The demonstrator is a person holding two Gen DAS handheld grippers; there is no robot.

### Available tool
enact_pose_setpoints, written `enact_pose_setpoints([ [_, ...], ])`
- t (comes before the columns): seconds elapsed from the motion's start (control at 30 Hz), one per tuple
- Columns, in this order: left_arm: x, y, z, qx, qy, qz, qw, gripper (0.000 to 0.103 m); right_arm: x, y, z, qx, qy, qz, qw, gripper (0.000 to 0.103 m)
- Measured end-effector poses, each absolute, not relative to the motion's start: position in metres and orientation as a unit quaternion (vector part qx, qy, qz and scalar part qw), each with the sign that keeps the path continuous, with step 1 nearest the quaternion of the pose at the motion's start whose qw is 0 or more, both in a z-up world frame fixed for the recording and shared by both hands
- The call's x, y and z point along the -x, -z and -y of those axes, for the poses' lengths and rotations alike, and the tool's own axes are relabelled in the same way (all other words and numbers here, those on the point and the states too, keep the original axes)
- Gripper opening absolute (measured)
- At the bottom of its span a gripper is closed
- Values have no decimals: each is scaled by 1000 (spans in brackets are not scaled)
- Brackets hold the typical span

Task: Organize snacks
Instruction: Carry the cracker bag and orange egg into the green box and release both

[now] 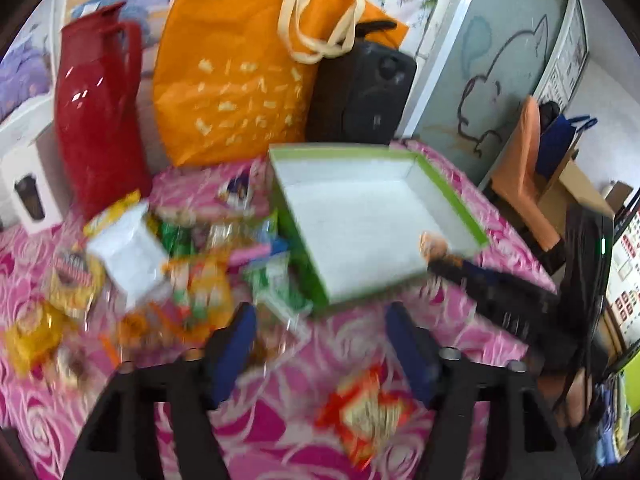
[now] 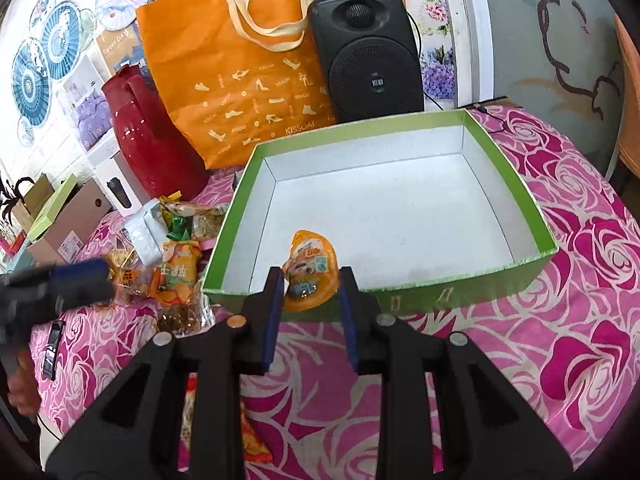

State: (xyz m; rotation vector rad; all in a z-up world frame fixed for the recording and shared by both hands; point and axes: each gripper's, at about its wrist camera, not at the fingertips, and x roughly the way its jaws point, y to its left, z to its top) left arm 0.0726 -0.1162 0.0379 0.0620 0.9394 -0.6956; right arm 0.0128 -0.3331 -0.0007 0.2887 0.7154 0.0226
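Note:
A green-walled, white-lined box (image 2: 512, 168) lies open on the pink rose tablecloth. My right gripper (image 2: 311, 300) is shut on an orange jelly cup (image 2: 310, 272), held over the box's near wall. In the left wrist view the same cup (image 1: 434, 244) shows at the right gripper's tip, by a corner of the box (image 1: 452, 196). A pile of mixed snack packets (image 1: 180, 272) (image 2: 172, 260) lies left of the box. My left gripper (image 1: 320, 344) hovers open over the cloth just right of the pile, nothing between its blue pads. It appears blurred at the pile's left edge (image 2: 96, 280).
A red-orange snack packet (image 1: 364, 408) lies alone near the front. Behind the box stand a red jug (image 2: 152, 140), an orange tote bag (image 2: 248, 80) and a black speaker (image 2: 368, 56). Cardboard boxes (image 2: 68, 220) crowd the far left. A small black device (image 2: 52, 348) lies on the cloth.

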Motion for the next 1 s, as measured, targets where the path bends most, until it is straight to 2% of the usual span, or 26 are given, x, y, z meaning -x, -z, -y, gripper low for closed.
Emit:
enact_pose_setpoints([
  [0.1,-52,-6,119,-45,347,-492,797,72,-7,10,331,-148,-12,-362,920,29],
  [0.23,-46,32,133,-9,344,-562,752,73,5,16,330,-155,-5,-373,915,29],
  [0.37,-52,50,142,2,322,-560,763,73,11,15,328,-152,-2,-375,915,29],
  [0.43,-55,60,145,-4,321,-566,760,68,13,15,327,-152,-5,-374,915,29],
  [0.47,-56,66,144,6,326,-572,753,51,14,16,327,-153,-7,-374,915,29],
  [0.5,-55,68,142,15,332,-573,749,43,14,18,325,-154,-12,-379,912,29],
  [0.7,-45,59,135,-2,336,-559,758,38,12,47,310,-161,-38,-418,893,29],
  [0.77,-43,54,126,1,330,-555,763,38,8,52,305,-154,-40,-425,891,34],
  [0.83,-42,46,117,6,326,-548,770,37,1,58,300,-147,-34,-431,889,47],
  [1.0,-47,20,100,12,313,-522,794,38,-13,74,292,-121,-23,-444,887,48],
])
